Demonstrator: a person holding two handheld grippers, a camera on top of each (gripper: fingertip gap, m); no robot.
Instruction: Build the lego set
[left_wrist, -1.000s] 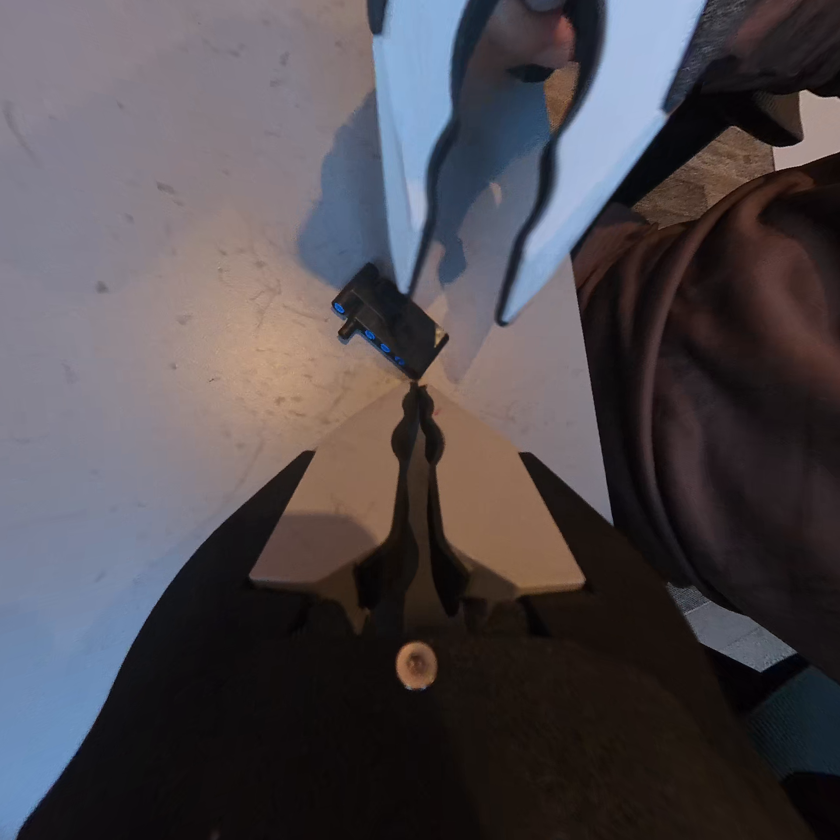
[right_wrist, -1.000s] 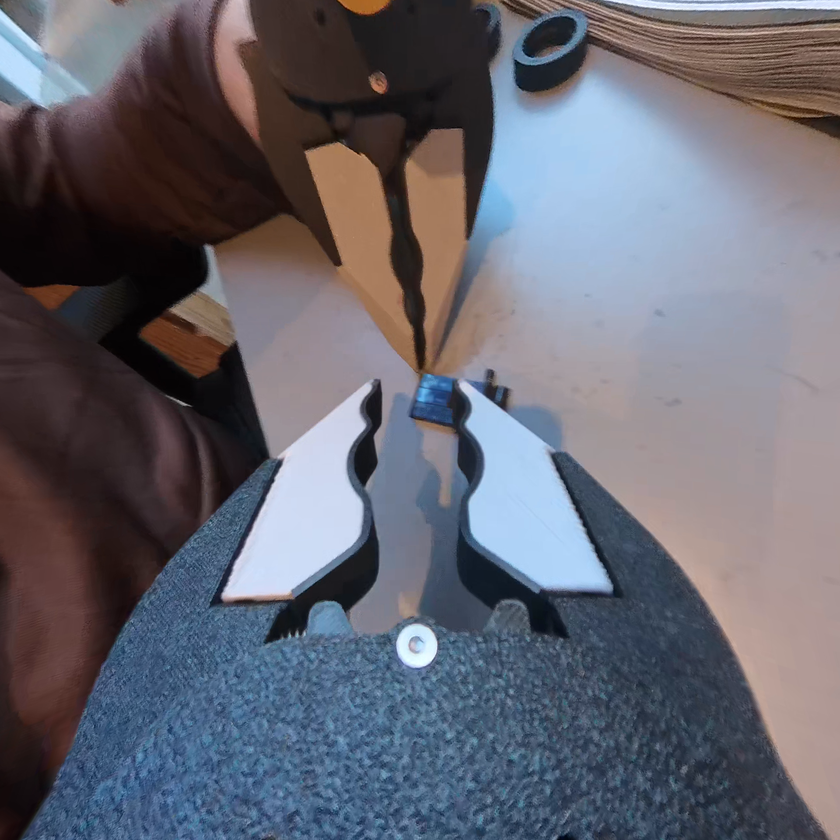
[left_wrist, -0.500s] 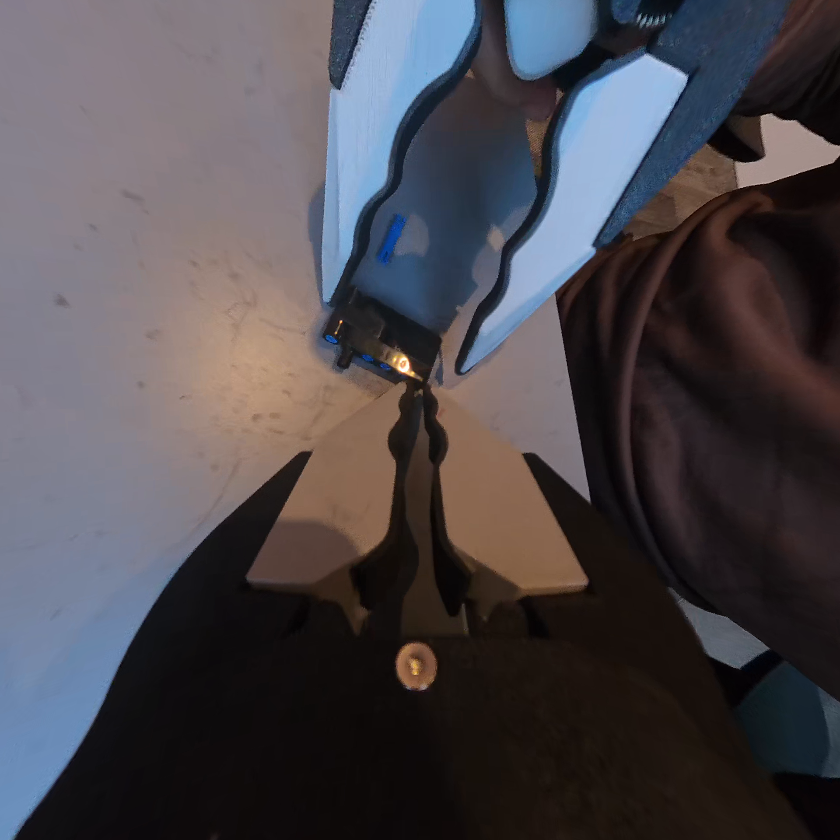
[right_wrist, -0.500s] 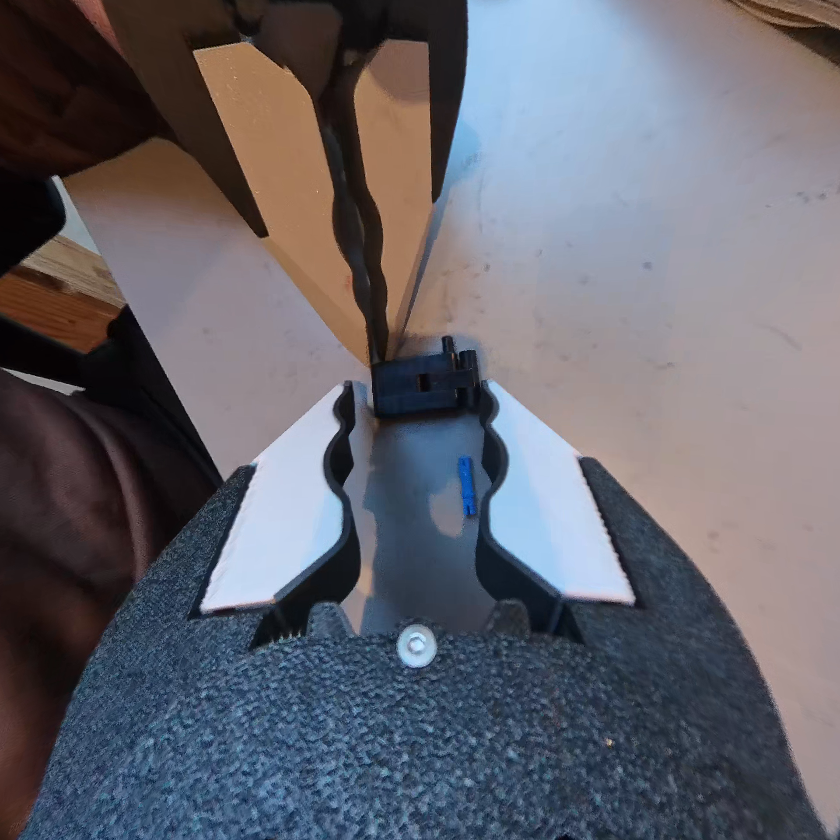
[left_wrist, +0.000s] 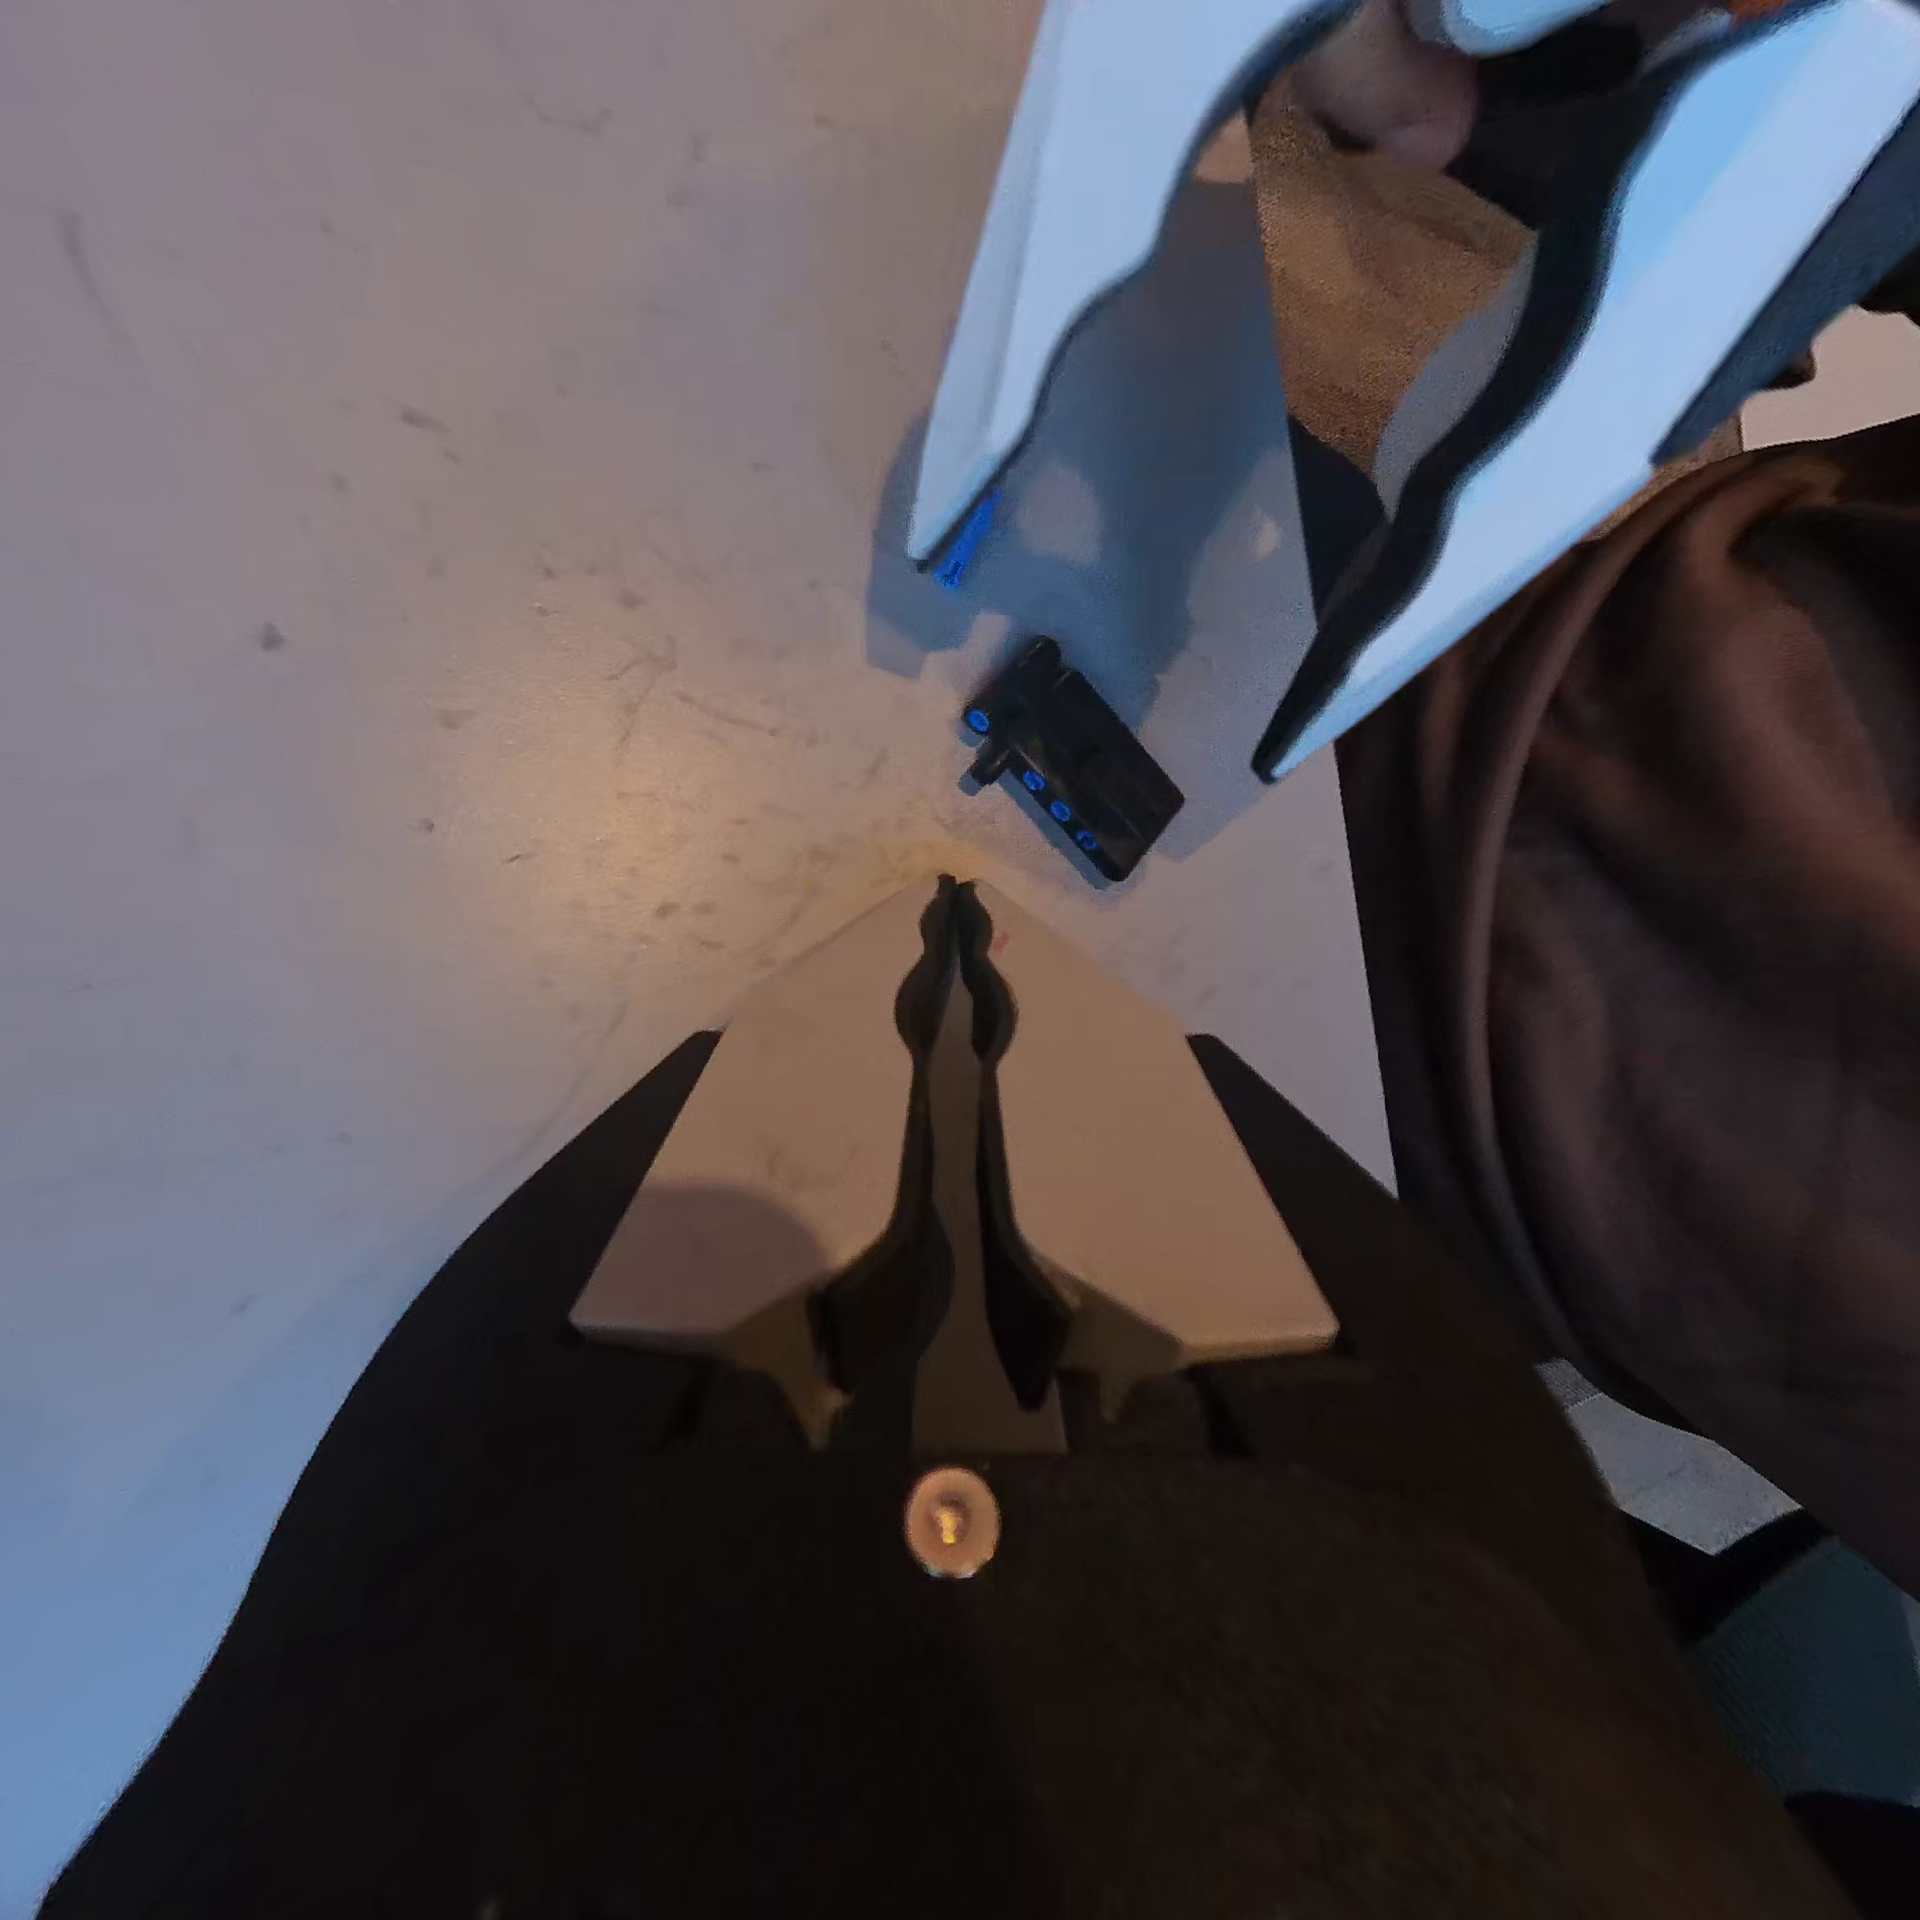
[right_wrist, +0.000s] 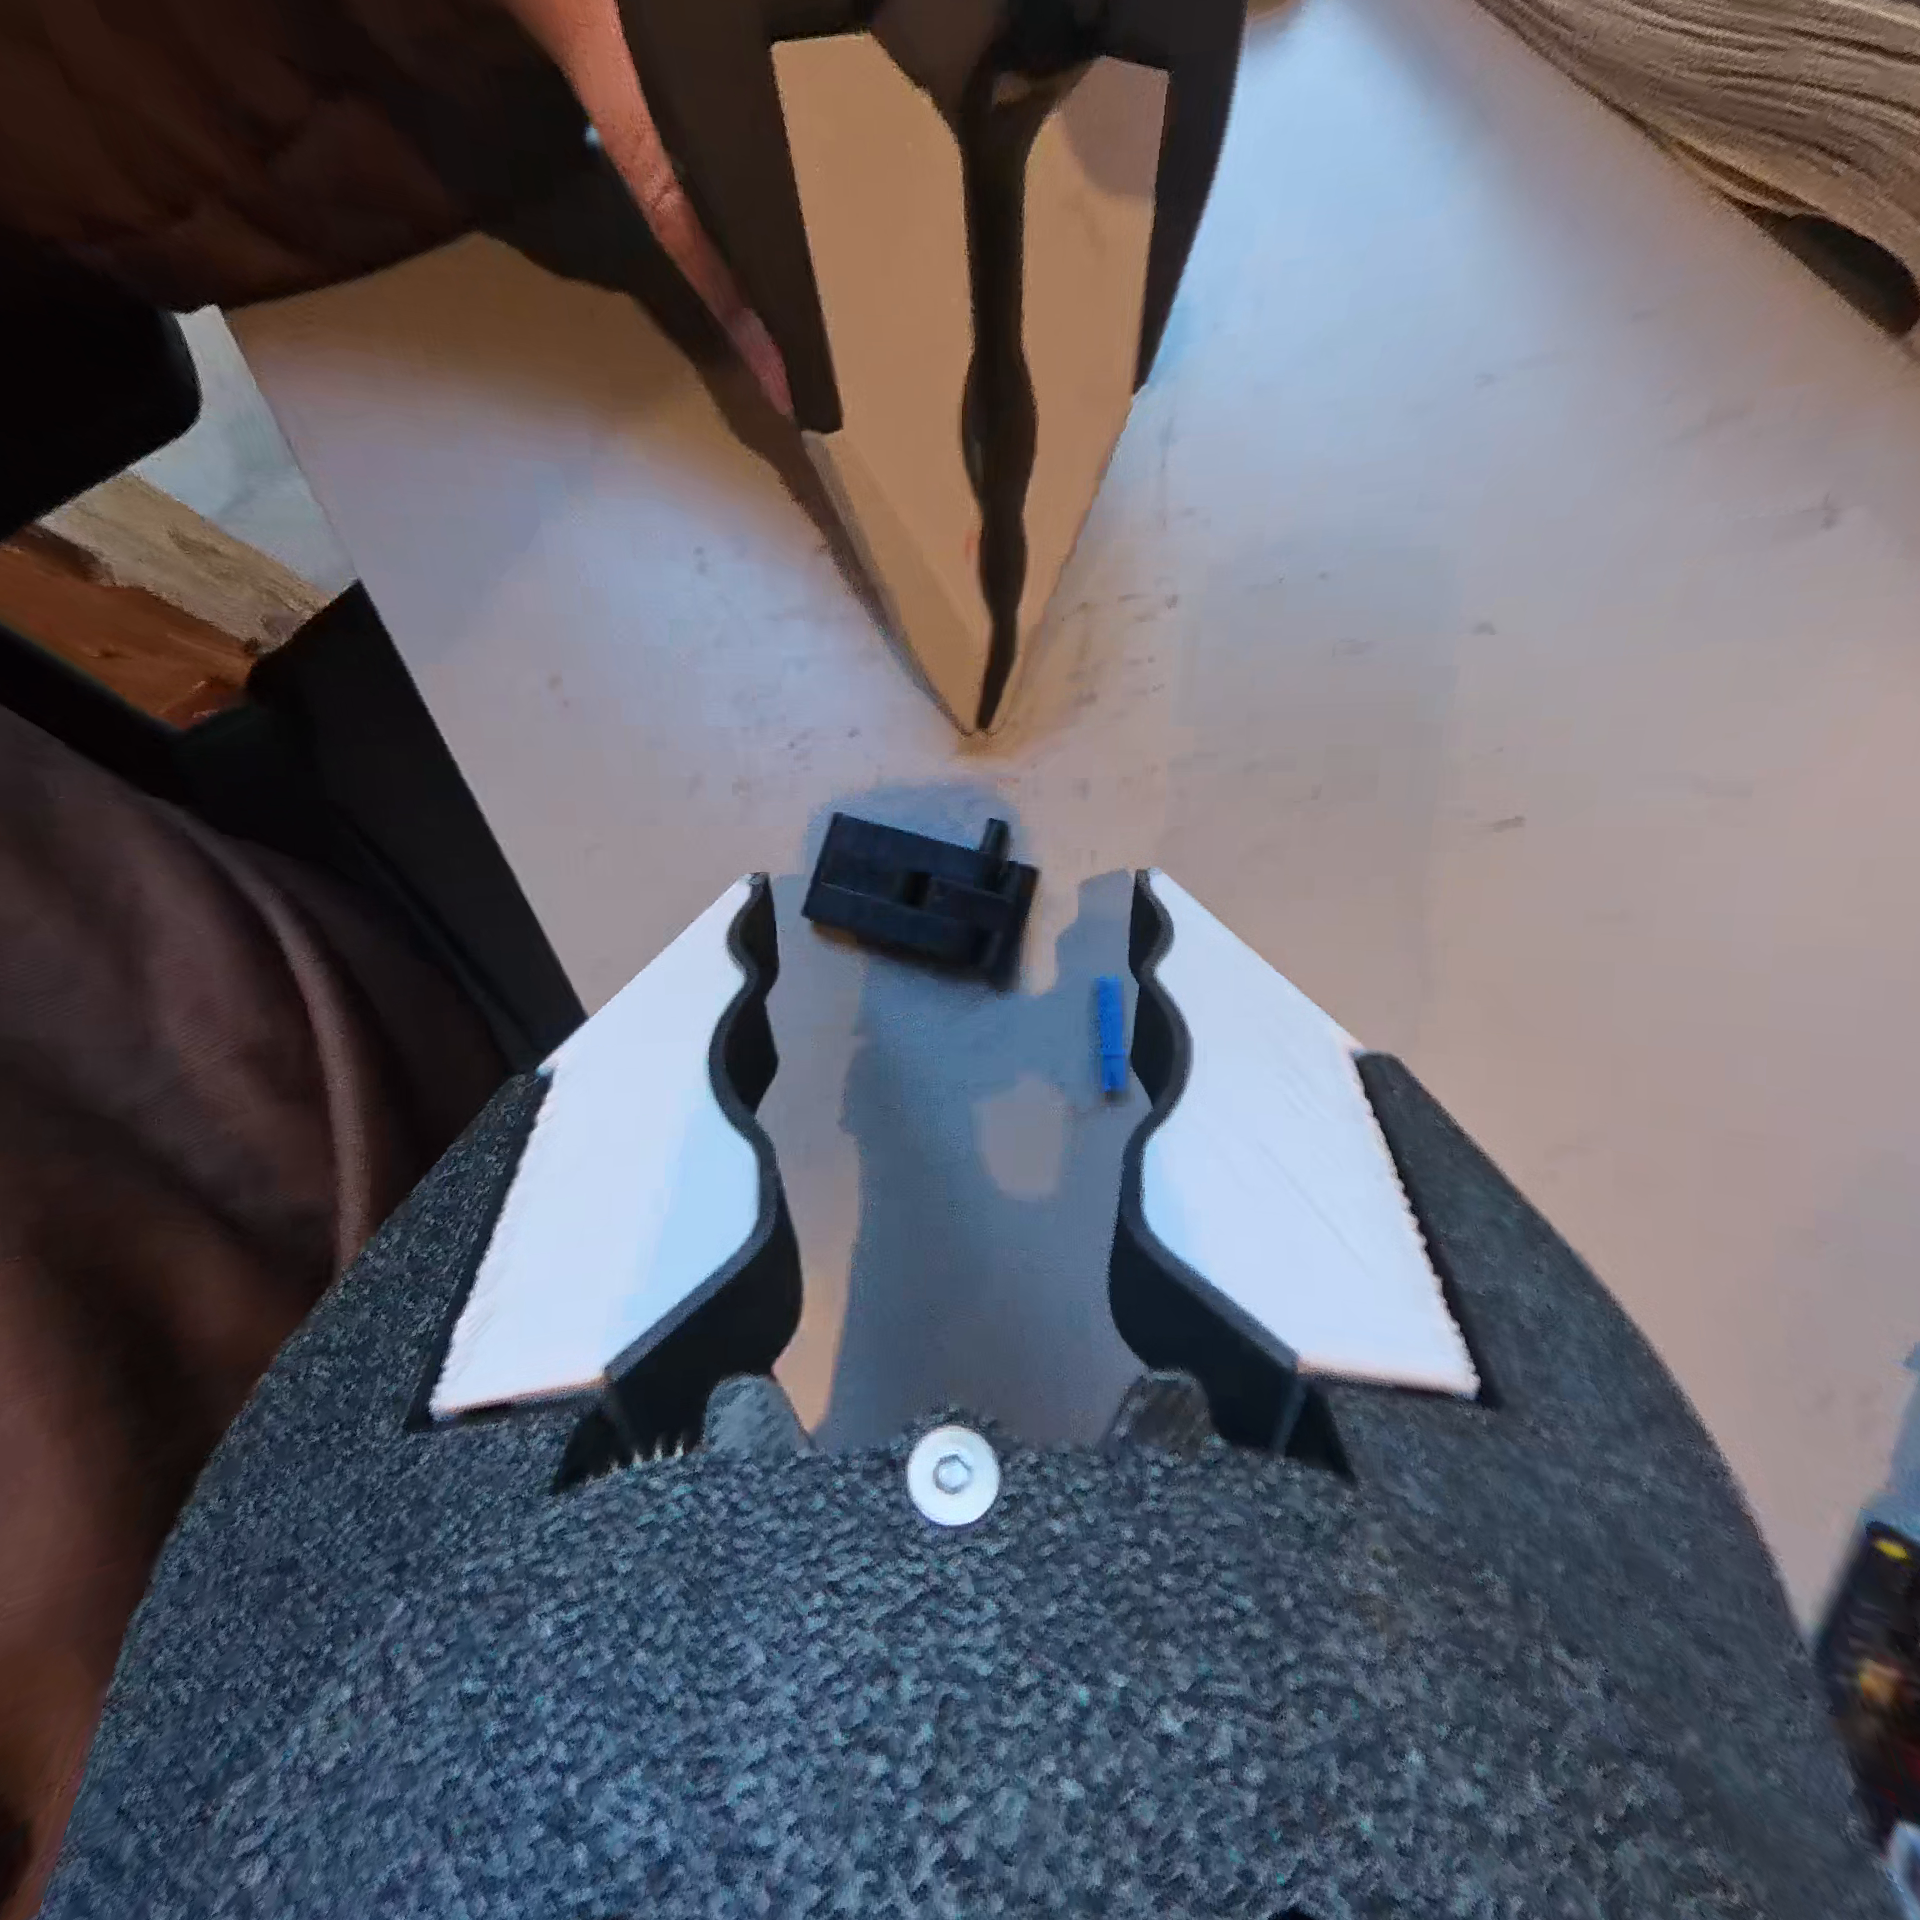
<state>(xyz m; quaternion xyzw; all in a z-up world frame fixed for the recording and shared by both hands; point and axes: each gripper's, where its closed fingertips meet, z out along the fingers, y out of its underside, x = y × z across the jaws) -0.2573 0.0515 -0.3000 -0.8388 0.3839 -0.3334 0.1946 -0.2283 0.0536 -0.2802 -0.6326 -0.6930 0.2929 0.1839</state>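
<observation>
My right gripper (right_wrist: 951, 883) is cut off at the top of the left view, and a brown sleeve (left_wrist: 1662, 831) hides the table edge beside it. The black lego assembly (right_wrist: 920, 899) lies on the pale table (right_wrist: 1455, 727), near that edge, just ahead of my right fingertips; a blue pin (right_wrist: 1110, 1034) lies beside the right finger. My left gripper (left_wrist: 956, 883) is clenched on nothing. Half a second ago both grippers touched the assembly; now both are clear, my right one released.

Glossy black plastic lego piece (right_wrist: 920, 903); scuffed matt table (right_wrist: 1455, 727)
</observation>
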